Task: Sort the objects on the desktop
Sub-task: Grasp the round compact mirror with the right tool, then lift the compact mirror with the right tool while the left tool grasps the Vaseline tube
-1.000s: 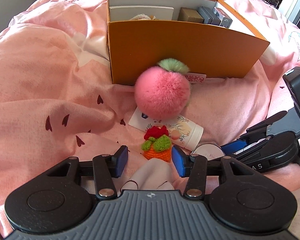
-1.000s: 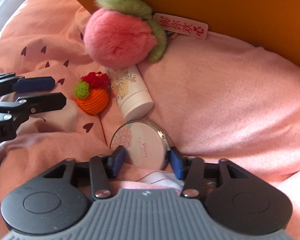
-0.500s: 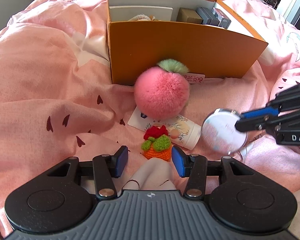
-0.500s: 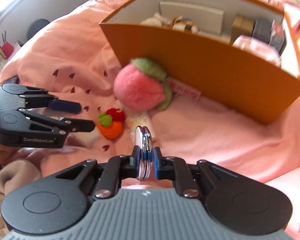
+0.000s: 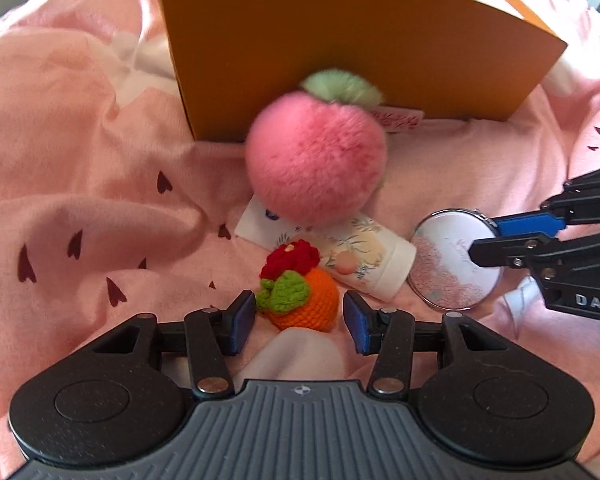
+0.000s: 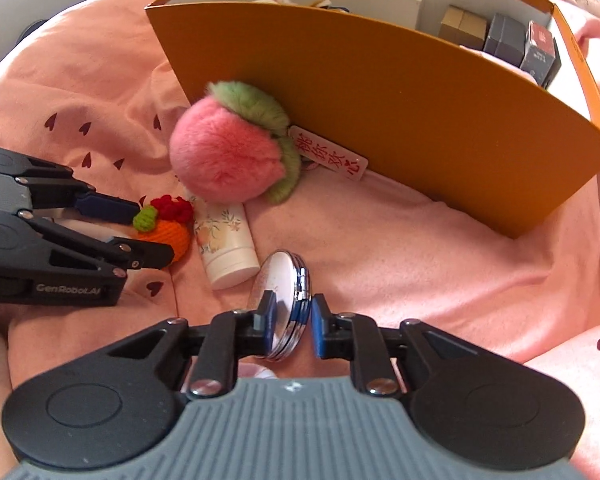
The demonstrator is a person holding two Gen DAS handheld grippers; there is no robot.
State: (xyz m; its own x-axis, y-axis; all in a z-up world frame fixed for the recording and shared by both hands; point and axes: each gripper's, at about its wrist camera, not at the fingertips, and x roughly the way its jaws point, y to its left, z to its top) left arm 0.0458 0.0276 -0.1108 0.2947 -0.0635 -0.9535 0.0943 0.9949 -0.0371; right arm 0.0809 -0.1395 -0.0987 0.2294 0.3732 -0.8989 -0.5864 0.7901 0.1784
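My left gripper (image 5: 299, 322) is open, its fingers on either side of a crocheted orange with a red flower (image 5: 300, 292), which rests on the pink bedding. My right gripper (image 6: 291, 326) holds a round compact mirror (image 6: 284, 304) edge-on between its fingers; there is a small gap at the right finger. The mirror also shows in the left wrist view (image 5: 452, 260), to the right. A pink plush peach (image 5: 316, 160) lies against the orange box (image 5: 340, 52). A white floral tube (image 5: 360, 260) lies beside the crocheted orange.
The orange box (image 6: 400, 92) holds a white card, small brown and grey boxes and other items. A red-lettered tag (image 6: 328, 158) hangs from the peach. Rumpled pink bedding with dark hearts (image 5: 80, 200) lies all around.
My right gripper took the mirror off the bedding, lifted it edge-on, then came down again. My left gripper moved forward and lower around the crocheted orange.
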